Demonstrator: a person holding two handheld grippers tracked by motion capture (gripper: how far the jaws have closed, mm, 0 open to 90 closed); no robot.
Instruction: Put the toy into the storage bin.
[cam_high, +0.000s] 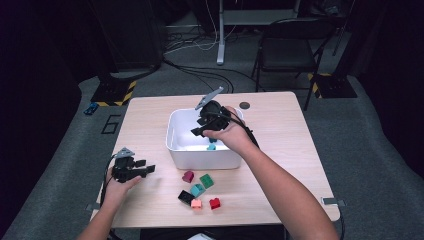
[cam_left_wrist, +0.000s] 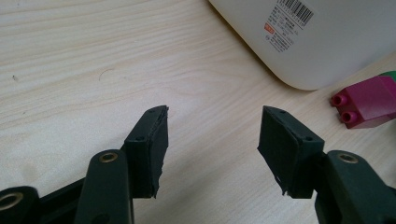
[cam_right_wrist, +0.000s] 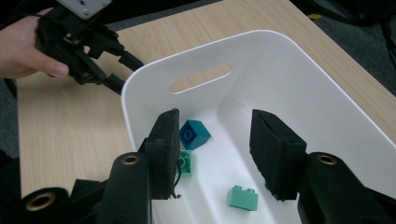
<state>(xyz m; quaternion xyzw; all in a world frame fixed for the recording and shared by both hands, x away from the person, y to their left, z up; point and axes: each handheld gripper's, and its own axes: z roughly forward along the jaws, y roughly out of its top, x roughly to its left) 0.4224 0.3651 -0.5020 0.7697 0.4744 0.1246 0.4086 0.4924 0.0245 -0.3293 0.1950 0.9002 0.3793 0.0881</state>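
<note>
A white bin stands mid-table; its rim fills much of the right gripper view. My right gripper hovers over the bin, open and empty. Below it inside lie a blue brick, a green brick and a mint brick. My left gripper rests low over the table at the left, open with nothing between its jaws. Ahead of it are the bin wall and a magenta brick. Loose bricks lie in front of the bin: magenta, green, teal, black, pink, red.
A dark round mark sits on the table behind the bin. Beyond the table stand a folding chair, a desk leg and floor cables. Bare wood lies left of the bin.
</note>
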